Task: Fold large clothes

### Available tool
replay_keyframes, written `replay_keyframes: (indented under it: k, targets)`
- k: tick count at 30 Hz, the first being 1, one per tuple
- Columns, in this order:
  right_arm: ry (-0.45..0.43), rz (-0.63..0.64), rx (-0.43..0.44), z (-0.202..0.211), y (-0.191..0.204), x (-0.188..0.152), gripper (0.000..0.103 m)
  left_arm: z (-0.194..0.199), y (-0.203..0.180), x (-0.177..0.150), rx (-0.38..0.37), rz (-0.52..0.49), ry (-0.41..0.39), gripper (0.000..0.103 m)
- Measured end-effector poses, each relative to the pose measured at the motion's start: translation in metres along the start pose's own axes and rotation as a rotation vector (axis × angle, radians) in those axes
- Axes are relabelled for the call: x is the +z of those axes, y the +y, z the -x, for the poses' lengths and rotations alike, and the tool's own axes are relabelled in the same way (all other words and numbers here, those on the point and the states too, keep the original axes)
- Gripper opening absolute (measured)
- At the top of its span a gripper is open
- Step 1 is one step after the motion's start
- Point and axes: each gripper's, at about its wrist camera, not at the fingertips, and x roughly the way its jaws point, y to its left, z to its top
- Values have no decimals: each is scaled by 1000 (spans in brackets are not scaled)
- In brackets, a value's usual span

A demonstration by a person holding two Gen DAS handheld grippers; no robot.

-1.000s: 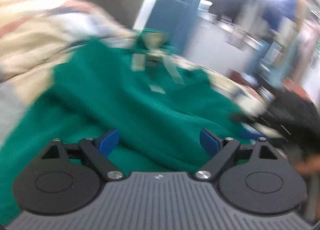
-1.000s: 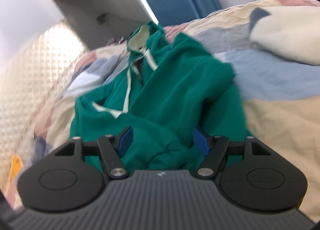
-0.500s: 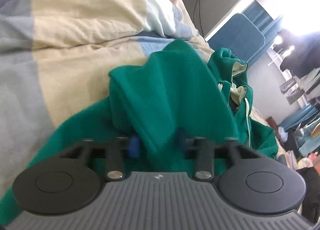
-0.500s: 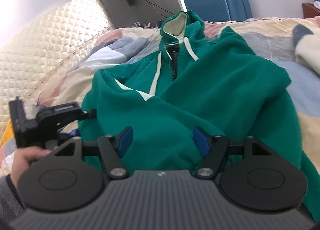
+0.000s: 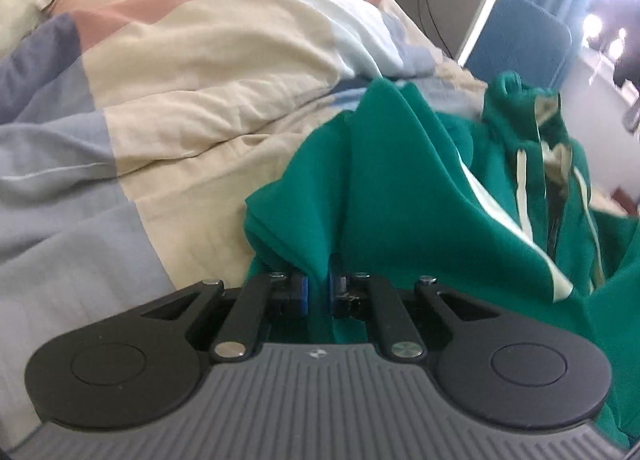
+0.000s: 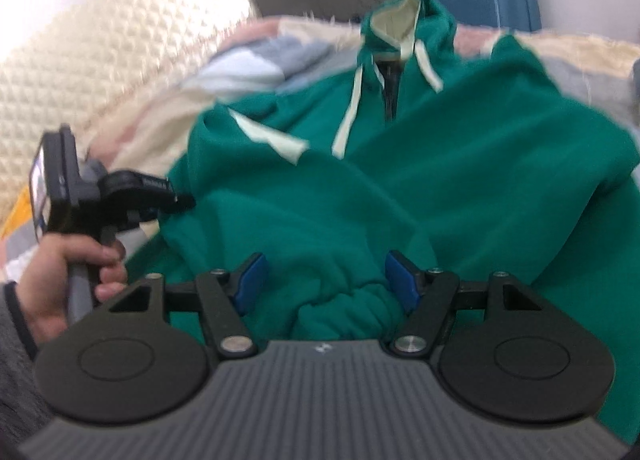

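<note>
A green zip hoodie (image 6: pixel 460 180) with cream drawstrings lies face up on the bed, its hood (image 6: pixel 400 20) at the far end. In the left wrist view my left gripper (image 5: pixel 318 292) has its jaws closing, and the blue pads pinch a raised fold of the hoodie (image 5: pixel 400 188) at its side edge. The right wrist view shows that same left gripper (image 6: pixel 176 196) at the garment's left edge, held by a hand (image 6: pixel 68 276). My right gripper (image 6: pixel 324 280) is open over the near end, with a gathered ribbed cuff (image 6: pixel 344 308) between its fingers, untouched by the pads.
A patchwork quilt (image 5: pixel 200 100) in cream, grey, blue and pink covers the bed under the hoodie. A cream quilted headboard (image 6: pixel 80 60) runs along the left. A blue chair (image 5: pixel 520 36) stands beyond the bed's far end by a grey wall.
The left gripper's jaws went from wide open to pinched on a fold at the hoodie's edge. The right gripper came lower and nearer, so the cuff now sits between its fingers.
</note>
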Motion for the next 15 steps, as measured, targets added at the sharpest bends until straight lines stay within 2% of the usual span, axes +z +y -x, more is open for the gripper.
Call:
replay_keyframes:
  k: [2,4,6,9,15]
  targets:
    - [21,10,-19,-8,1,-4,69,5,0,0,-23,-19,17,12]
    - [12,35,-32,-8,4,-5,69,12,2,2,-45,-45,41,29]
    - [-5,20,-23,-3,4,-2,69,25,6,5,-81,-59,63,59]
    - [-78,-43,14,13,-3,7,69,56,11,10,-84,-90,15,68]
    - [-212,-135,24,41,-12,29,70,111,-1,34,-153,-148,-105,73]
